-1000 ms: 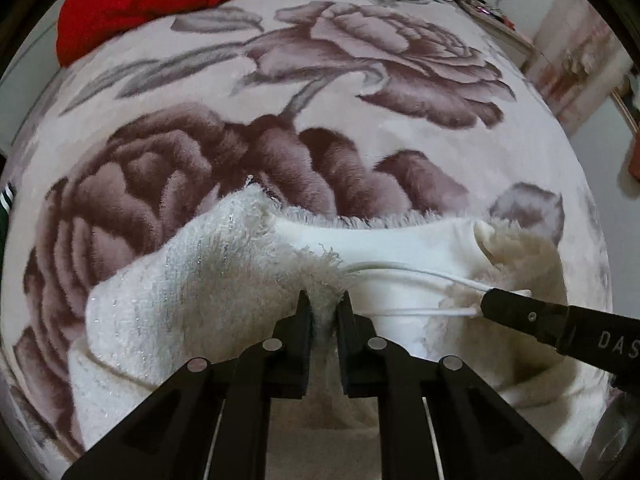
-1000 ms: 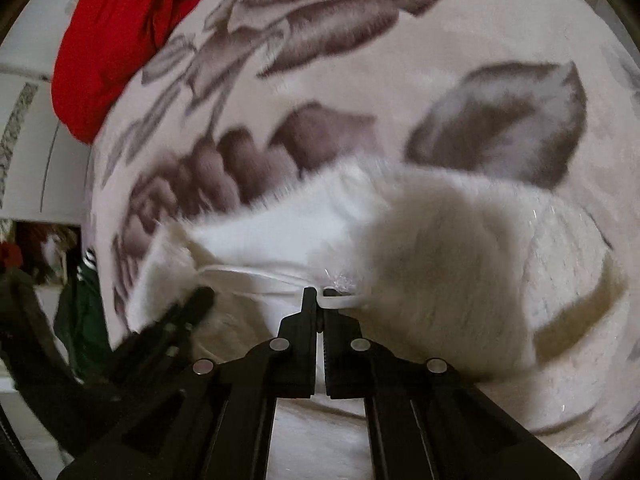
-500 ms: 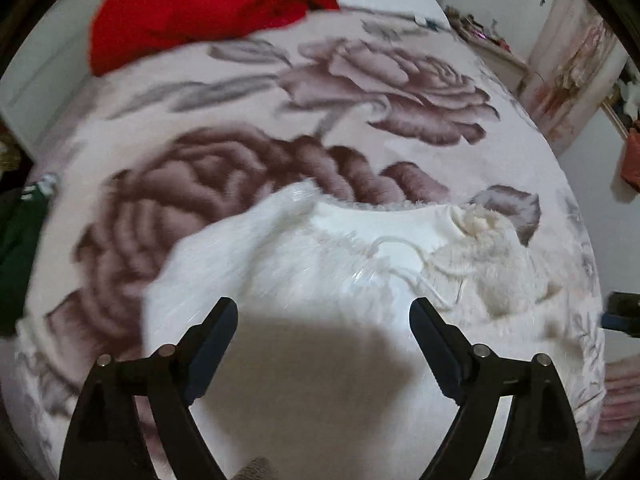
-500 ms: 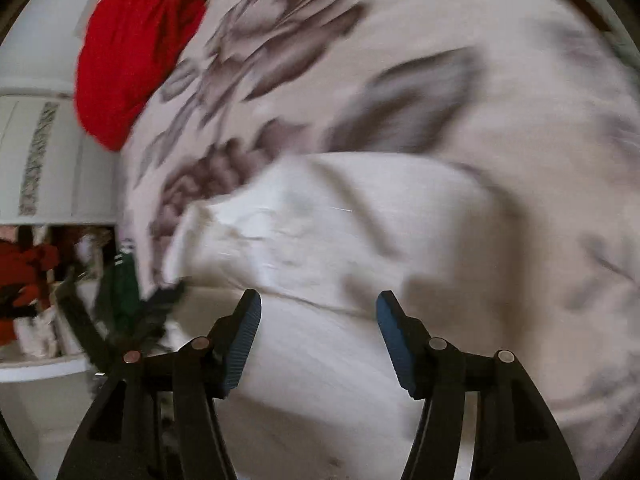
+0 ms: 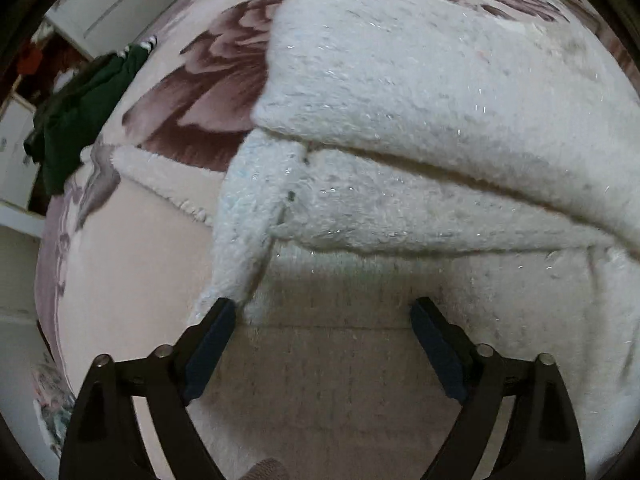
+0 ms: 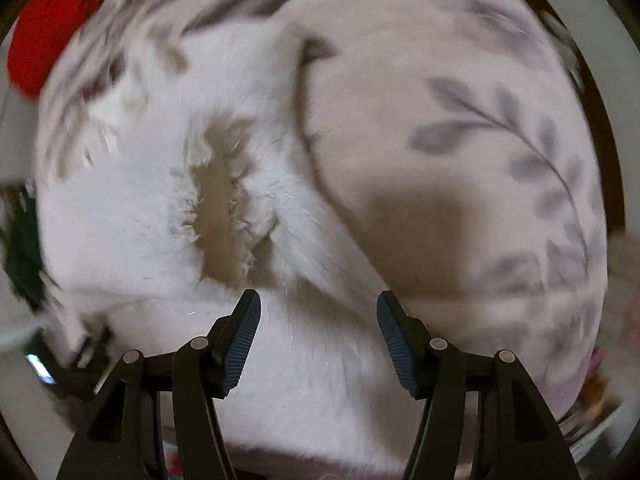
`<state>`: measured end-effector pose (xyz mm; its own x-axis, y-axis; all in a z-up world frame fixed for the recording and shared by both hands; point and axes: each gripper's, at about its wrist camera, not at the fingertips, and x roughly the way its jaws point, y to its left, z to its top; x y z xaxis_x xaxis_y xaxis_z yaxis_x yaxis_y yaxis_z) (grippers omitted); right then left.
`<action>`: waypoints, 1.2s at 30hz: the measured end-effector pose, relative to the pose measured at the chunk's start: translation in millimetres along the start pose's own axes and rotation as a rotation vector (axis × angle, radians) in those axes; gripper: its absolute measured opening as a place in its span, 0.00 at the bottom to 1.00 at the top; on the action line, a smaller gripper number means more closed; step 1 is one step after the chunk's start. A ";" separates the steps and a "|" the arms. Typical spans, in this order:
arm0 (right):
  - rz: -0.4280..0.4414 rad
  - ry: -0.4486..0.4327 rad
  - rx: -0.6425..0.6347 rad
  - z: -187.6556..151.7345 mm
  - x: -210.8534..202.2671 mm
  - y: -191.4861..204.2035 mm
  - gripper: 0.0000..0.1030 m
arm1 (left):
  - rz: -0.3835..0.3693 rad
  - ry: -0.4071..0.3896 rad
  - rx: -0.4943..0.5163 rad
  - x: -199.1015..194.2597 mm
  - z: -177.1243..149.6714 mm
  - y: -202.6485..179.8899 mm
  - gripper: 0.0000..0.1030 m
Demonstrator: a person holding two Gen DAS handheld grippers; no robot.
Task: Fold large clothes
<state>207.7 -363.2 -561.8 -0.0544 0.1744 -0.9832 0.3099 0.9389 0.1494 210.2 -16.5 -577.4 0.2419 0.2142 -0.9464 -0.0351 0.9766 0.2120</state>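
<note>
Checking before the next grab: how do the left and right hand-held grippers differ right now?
The left hand-held gripper is spread wider than the right hand-held gripper. The left one's view is sharp; the right one's is motion-blurred. The left hangs over the white fuzzy garment; the right straddles its edge beside the floral blanket. Both are open and empty.

Fluffy white sweater (image 5: pixel 420 92), folded on bed

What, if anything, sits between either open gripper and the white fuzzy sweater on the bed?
Nothing visible does. The left gripper is open right over the white sweater, one fingertip touching its fabric. The right gripper is open just above the same sweater, though that view is blurred.
</note>
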 end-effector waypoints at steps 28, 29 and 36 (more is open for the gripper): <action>0.190 -0.001 -0.140 65.4 49.7 -92.7 0.23 | 0.243 -0.043 -0.124 -78.0 -21.6 -115.6 1.00; 0.169 0.009 -0.145 61.2 54.0 -99.8 0.22 | 0.252 -0.031 -0.106 -71.7 -23.8 -124.5 1.00; 0.240 0.014 -0.263 16.0 17.7 -108.5 0.61 | 0.307 0.024 -0.087 -56.8 -38.6 -138.4 1.00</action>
<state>188.3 -466.7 -597.1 -0.0230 0.4011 -0.9157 0.0602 0.9149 0.3992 163.9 -163.1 -562.4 0.1845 0.4988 -0.8468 -0.1864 0.8638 0.4682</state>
